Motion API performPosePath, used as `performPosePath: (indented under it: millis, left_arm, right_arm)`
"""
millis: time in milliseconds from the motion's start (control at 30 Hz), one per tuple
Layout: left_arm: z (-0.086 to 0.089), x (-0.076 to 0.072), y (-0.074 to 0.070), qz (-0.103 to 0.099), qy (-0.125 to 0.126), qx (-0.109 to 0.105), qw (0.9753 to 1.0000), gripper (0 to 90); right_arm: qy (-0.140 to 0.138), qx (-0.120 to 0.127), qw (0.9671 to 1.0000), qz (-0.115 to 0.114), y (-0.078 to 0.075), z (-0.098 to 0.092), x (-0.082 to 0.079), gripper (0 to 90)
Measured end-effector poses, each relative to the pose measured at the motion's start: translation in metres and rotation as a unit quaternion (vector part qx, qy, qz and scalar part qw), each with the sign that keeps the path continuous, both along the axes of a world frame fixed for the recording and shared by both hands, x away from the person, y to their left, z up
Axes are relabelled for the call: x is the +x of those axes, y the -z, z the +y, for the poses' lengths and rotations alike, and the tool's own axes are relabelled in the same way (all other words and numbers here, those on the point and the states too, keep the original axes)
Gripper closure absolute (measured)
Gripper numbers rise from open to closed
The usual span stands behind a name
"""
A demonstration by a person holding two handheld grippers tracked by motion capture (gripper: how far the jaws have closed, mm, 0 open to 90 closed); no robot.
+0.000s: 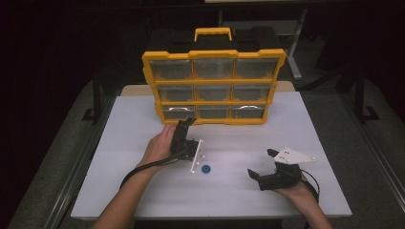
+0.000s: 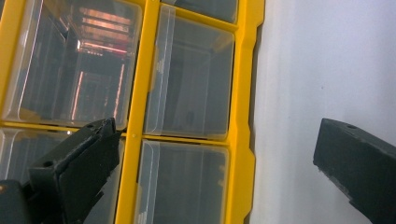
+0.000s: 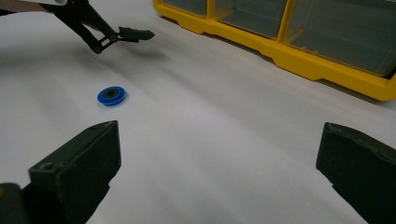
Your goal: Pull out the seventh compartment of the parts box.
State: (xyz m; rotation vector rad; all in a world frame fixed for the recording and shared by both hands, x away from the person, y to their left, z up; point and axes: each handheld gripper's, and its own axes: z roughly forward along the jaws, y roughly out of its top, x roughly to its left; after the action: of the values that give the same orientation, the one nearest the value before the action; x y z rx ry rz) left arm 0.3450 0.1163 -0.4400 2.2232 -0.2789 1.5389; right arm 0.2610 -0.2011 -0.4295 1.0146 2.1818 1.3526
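A dim workshop or lab: a white table (image 1: pixel 143 191) bearing a yellow drawer organizer (image 1: pixel 213 87).

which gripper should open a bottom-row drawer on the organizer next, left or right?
Left, probably. The left gripper is open right at the yellow organizer, by its bottom-left drawer. The right gripper, also open, sits back near the table front edge, aimed toward the blue disc.

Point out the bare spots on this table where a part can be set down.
Free: the white table right of the yellow organizer, and the middle strip between the blue disc and the right gripper. Crowded: the organizer's lower left corner, where the left gripper reaches.
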Motion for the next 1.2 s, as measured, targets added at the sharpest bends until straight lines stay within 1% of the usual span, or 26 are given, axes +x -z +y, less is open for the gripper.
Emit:
performPosePath:
  millis: [67, 167, 333, 467, 800, 1133, 1200]
  left_arm:
    - [-0.001, 0.000, 0.000, 0.001, 0.001, 0.000, 1.0000, 0.0]
    - [-0.002, 0.001, 0.000, -0.001, 0.000, 0.007, 1.0000, 0.0]
    - [-0.002, 0.003, -0.002, -0.004, -0.004, 0.004, 1.0000, 0.0]
    - [-0.002, 0.005, -0.003, -0.006, -0.008, 0.008, 0.9999, 0.0]
    - [-0.003, 0.012, -0.008, -0.017, -0.012, 0.005, 0.9998, 0.0]
    - [-0.004, 0.019, -0.008, -0.024, -0.014, 0.001, 0.9996, 0.0]
    - [-0.004, 0.020, -0.009, -0.027, -0.016, 0.006, 0.9995, 0.0]
  right_arm:
    - [0.000, 0.001, 1.0000, 0.001, 0.000, 0.000, 0.000, 0.0]
    - [0.001, 0.001, 1.0000, 0.002, 0.000, -0.001, 0.000, 0.0]
    - [0.002, 0.003, 1.0000, 0.001, 0.000, -0.002, 0.000, 0.0]
    - [0.002, 0.004, 1.0000, 0.001, 0.000, -0.001, 0.000, 0.0]
    - [0.002, 0.003, 1.0000, 0.001, 0.000, -0.001, 0.001, 0.0]
    - [0.003, 0.002, 1.0000, 0.001, 0.000, -0.002, 0.001, 0.0]
    - [0.002, 0.002, 1.0000, 0.001, 0.001, -0.002, 0.001, 0.0]
